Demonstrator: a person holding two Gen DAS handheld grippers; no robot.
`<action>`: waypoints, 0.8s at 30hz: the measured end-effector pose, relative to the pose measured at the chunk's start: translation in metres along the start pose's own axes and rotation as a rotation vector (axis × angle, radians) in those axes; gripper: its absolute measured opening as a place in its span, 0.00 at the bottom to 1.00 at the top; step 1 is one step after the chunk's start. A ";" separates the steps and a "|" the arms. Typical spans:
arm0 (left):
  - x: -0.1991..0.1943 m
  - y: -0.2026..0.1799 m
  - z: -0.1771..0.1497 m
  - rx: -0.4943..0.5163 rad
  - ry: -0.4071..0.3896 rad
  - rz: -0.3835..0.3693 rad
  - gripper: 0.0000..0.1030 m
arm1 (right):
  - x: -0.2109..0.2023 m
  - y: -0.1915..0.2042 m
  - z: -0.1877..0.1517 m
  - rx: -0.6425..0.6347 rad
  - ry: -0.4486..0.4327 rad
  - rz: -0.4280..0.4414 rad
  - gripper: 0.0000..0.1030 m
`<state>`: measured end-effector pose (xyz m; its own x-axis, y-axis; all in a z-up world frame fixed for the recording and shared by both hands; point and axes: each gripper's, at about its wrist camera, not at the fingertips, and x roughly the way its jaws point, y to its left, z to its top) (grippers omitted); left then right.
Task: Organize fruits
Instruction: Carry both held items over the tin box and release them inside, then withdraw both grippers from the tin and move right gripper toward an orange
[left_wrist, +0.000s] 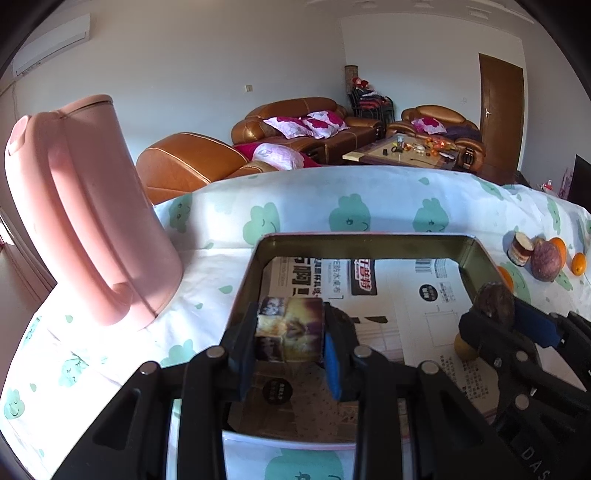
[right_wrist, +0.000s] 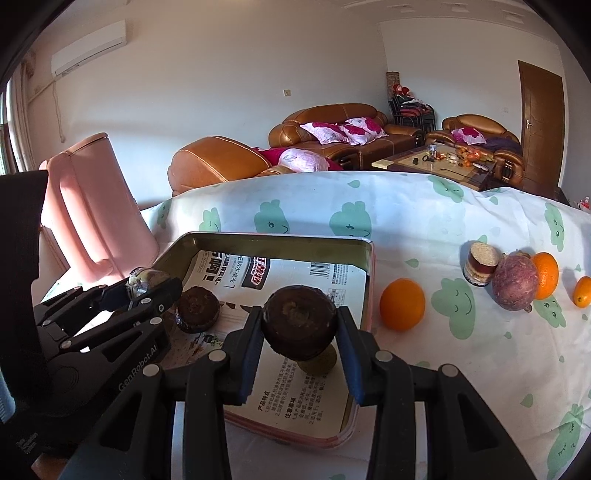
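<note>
My left gripper (left_wrist: 290, 338) is shut on a small printed cylinder (left_wrist: 290, 328) and holds it over the left part of the metal tray (left_wrist: 369, 242), which is lined with printed paper. My right gripper (right_wrist: 300, 330) is shut on a dark brown round fruit (right_wrist: 300, 326) above the tray (right_wrist: 277, 240). The right gripper also shows in the left wrist view (left_wrist: 495, 314). Another dark brown fruit (right_wrist: 197, 308) and a yellowish fruit (right_wrist: 319, 362) lie in the tray. An orange (right_wrist: 402, 303) lies right of the tray.
A pink kettle (left_wrist: 85, 210) stands left of the tray. At the right of the cloud-print tablecloth (right_wrist: 424, 221) are a small layered cup (right_wrist: 480, 263), a purple fruit (right_wrist: 514, 282), an orange (right_wrist: 548, 273) and a small orange fruit (right_wrist: 583, 291). Sofas stand beyond the table's far edge.
</note>
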<state>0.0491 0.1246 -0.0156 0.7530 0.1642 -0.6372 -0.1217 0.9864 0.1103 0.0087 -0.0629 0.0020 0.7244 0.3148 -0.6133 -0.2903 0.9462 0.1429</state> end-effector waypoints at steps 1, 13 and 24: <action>0.001 0.000 0.000 -0.001 0.001 0.002 0.31 | 0.000 0.001 0.000 -0.003 0.000 -0.001 0.40; -0.008 0.000 0.001 0.009 -0.068 0.050 0.74 | -0.003 -0.001 0.001 0.005 -0.009 0.079 0.46; -0.022 -0.006 -0.003 -0.001 -0.147 0.025 1.00 | -0.023 -0.030 0.006 0.086 -0.108 -0.006 0.55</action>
<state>0.0311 0.1149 -0.0045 0.8365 0.1860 -0.5155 -0.1423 0.9821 0.1235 0.0041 -0.0980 0.0161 0.7902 0.3109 -0.5282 -0.2346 0.9496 0.2079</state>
